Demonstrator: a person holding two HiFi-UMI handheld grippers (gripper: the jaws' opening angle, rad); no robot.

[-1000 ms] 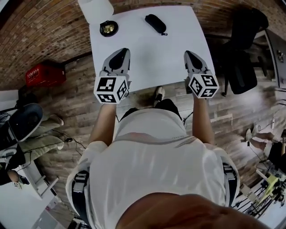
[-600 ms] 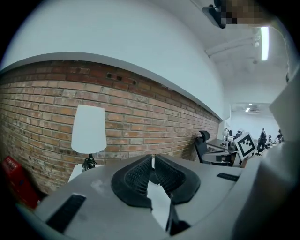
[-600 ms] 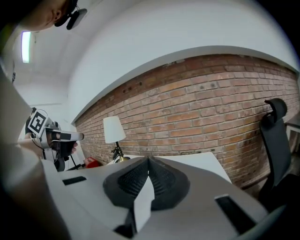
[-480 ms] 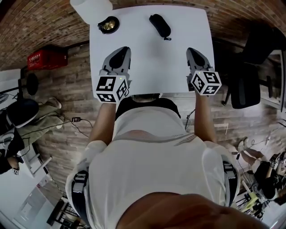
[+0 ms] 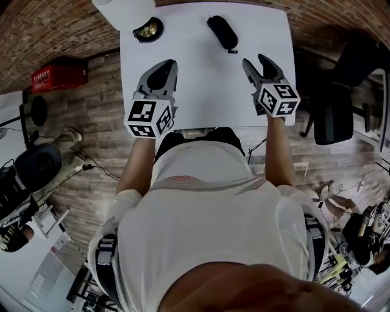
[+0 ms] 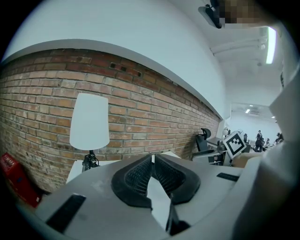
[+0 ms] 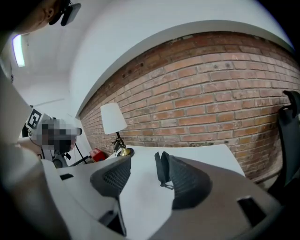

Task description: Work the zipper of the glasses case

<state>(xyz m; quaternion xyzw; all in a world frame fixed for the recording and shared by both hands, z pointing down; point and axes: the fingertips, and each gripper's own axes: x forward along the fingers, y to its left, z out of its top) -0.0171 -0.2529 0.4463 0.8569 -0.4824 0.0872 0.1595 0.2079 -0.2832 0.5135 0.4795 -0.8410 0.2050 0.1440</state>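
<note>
A black glasses case (image 5: 222,33) lies zipped at the far middle of the white table (image 5: 201,85), its zipper pull (image 5: 232,51) at the near end. My right gripper (image 5: 256,62) hovers over the table's right side, short of the case; its jaws are opening with nothing between them. In the right gripper view the case (image 7: 160,169) shows just ahead of the right gripper (image 7: 143,161), close to the right-hand jaw's tip. My left gripper (image 5: 163,67) is shut and empty over the table's left side, and its pads (image 6: 140,176) meet at the tip.
A lamp with a white shade (image 5: 125,11) and brass base (image 5: 148,29) stands at the table's far left corner. A brick wall (image 6: 164,117) runs behind the table. A black office chair (image 5: 332,113) stands right of the table, and a red box (image 5: 53,78) is on the floor at left.
The right gripper's jaws have gone from shut to parted. The left gripper stays shut. Both grippers sit slightly farther in over the table.
</note>
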